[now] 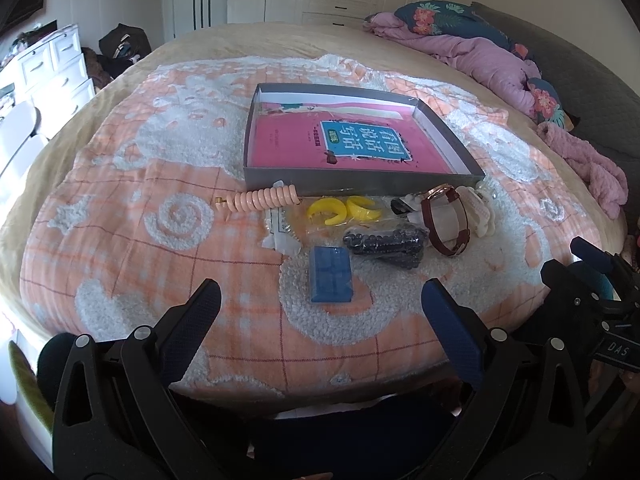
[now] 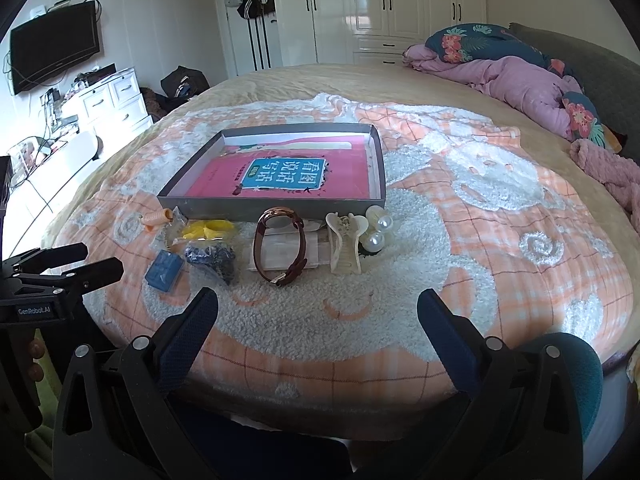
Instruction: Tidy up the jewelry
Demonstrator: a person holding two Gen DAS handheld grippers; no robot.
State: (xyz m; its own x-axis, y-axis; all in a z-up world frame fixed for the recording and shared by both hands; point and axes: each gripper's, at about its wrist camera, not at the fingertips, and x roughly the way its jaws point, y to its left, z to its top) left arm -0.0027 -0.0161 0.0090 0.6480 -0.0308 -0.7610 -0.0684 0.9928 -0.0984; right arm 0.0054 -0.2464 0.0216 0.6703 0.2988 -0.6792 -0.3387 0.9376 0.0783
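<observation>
**Both grippers wide open at the near edge of the bed, jewelry ahead**

Nearest my left wrist camera is the left gripper (image 1: pixel 320 300), its fingers spread wide with nothing between them, hovering over the near edge of the orange-and-white blanket (image 1: pixel 140 208). Straight ahead of it, just beyond the fingertips, lies a small blue box (image 1: pixel 331 275). Past that sit a bag of dark beads (image 1: pixel 386 243), a pair of yellow bangles (image 1: pixel 342 209) in clear wrap, and a peach coil bracelet (image 1: pixel 262 198) resting against the front wall of the grey tray (image 1: pixel 360 183). A pink book (image 1: pixel 340 142) lies inside the tray.

From my right wrist camera, the right gripper (image 2: pixel 318 308) is equally wide open and empty. The brown-strapped watch (image 2: pixel 280 244) stands on edge ahead and slightly left of its centre line, well apart from the fingertips. Just to the watch's right lies a cream hair claw (image 2: pixel 345 242), with pearl beads (image 2: pixel 380 229) touching its far side. All these things lie in a row along the tray's front wall, outside it.
</observation>
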